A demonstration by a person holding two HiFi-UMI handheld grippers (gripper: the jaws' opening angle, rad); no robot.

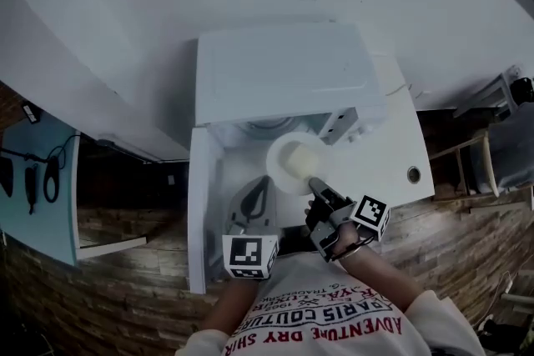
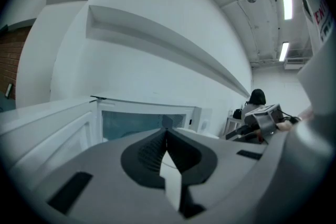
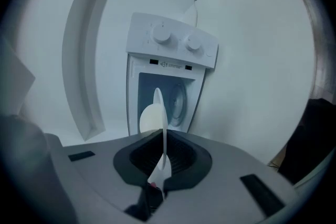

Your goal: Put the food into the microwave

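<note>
Plate (image 1: 279, 172) rim pinched by right hand-held gripper (image 1: 316, 187), before open microwave (image 1: 284, 75) mouth.

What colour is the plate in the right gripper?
The plate is white, pinched at its rim by the right gripper. The head view shows it best.

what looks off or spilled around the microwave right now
Nothing stands out. The plate looks level, pinched at its rim by the right gripper, with the food sitting on it and no spill in sight. The microwave has its door swung wide open.
</note>
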